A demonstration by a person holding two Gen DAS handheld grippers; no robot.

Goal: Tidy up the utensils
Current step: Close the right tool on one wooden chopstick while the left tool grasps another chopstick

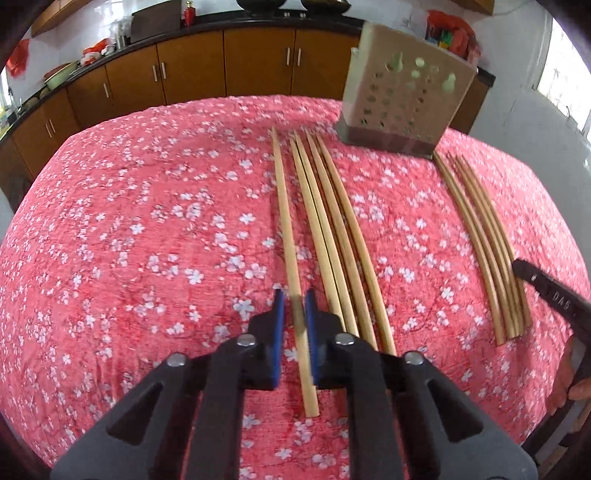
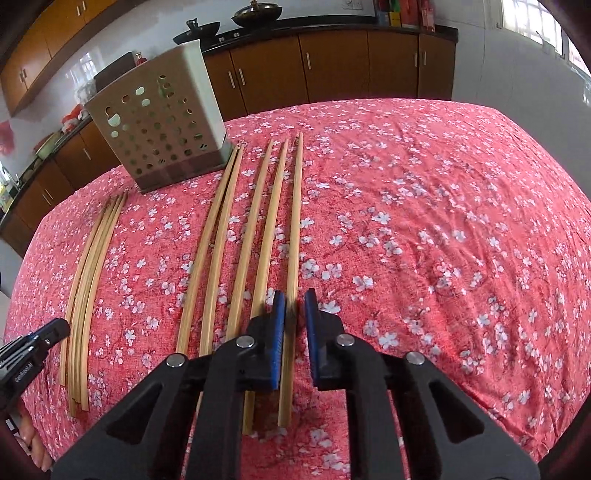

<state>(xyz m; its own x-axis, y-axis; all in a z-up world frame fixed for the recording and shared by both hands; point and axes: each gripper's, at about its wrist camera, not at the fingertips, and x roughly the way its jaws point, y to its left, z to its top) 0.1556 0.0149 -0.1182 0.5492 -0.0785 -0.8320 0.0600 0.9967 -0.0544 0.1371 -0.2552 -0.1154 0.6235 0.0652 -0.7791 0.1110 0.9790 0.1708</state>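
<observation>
Bamboo chopsticks lie in two groups on a red floral tablecloth (image 1: pixel 147 221), in front of a beige perforated utensil holder (image 1: pixel 402 92) that stands upright. My left gripper (image 1: pixel 294 295) is shut on the leftmost chopstick (image 1: pixel 284 206) of its group, near its close end; the other chopsticks (image 1: pixel 332 221) lie just to the right. My right gripper (image 2: pixel 295 297) is shut on the rightmost chopstick (image 2: pixel 295 221) of the other group (image 2: pixel 236 236). Both held chopsticks still seem to rest on the cloth. The holder (image 2: pixel 159 118) stands between the far ends of the two groups.
Brown kitchen cabinets (image 1: pixel 192 70) and a dark counter with woks (image 2: pixel 255 14) run behind the table. The cloth (image 2: pixel 443 221) spreads wide to the right of the right group. The other gripper's tip shows at a frame edge in each view: right finger (image 1: pixel 546 291), left finger (image 2: pixel 55 326).
</observation>
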